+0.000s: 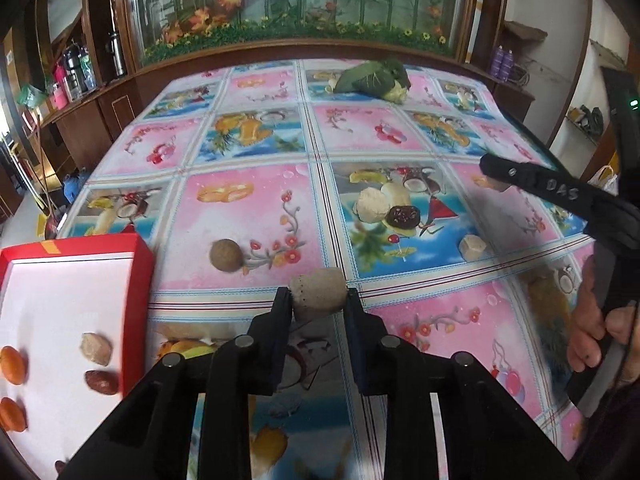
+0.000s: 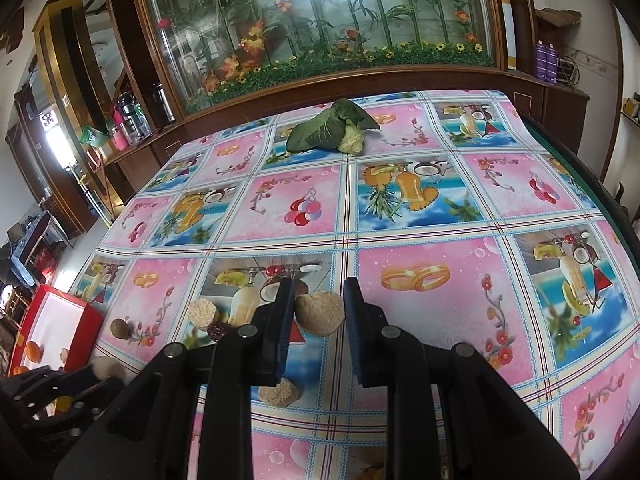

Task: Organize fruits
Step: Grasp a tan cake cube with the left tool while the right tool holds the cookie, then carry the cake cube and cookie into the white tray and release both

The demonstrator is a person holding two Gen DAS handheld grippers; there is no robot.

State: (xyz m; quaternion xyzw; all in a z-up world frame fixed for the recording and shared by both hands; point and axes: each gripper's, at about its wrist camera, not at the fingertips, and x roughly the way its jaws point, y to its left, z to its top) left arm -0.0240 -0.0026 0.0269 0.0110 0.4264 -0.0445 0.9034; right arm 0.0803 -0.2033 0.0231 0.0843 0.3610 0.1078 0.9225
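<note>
Roughly halfway, I'd say. The red box [image 1: 138,280] at the worktop's left edge already has 2 orange fruits [image 1: 12,364], a red date [image 1: 101,381] and 1 tan lump [image 1: 96,348] on its white liner.

The left claw [image 1: 318,300] is clamped on another tan piece [image 1: 318,294], carried just right of the box. The right claw [image 2: 319,312] has a beige chunk [image 2: 320,314] between its pads; it looks pinched, though whether it's lifted clear of the cloth I can't tell.

What's left out: a brown round fruit [image 1: 226,255], a pale crumbly ball [image 1: 373,205], a dark date-like thing [image 1: 405,216] and a small beige piece [image 1: 473,247].

The worktop [image 2: 440,280] has a glossy pink-and-blue cloth printed with fruit and rings, so real pieces blend right in. A leafy cauliflower [image 2: 332,128] sits at the far end. Behind that there's a dark wood cabinet with a glass panel of fake bamboo and flowers [image 2: 320,20].
</note>
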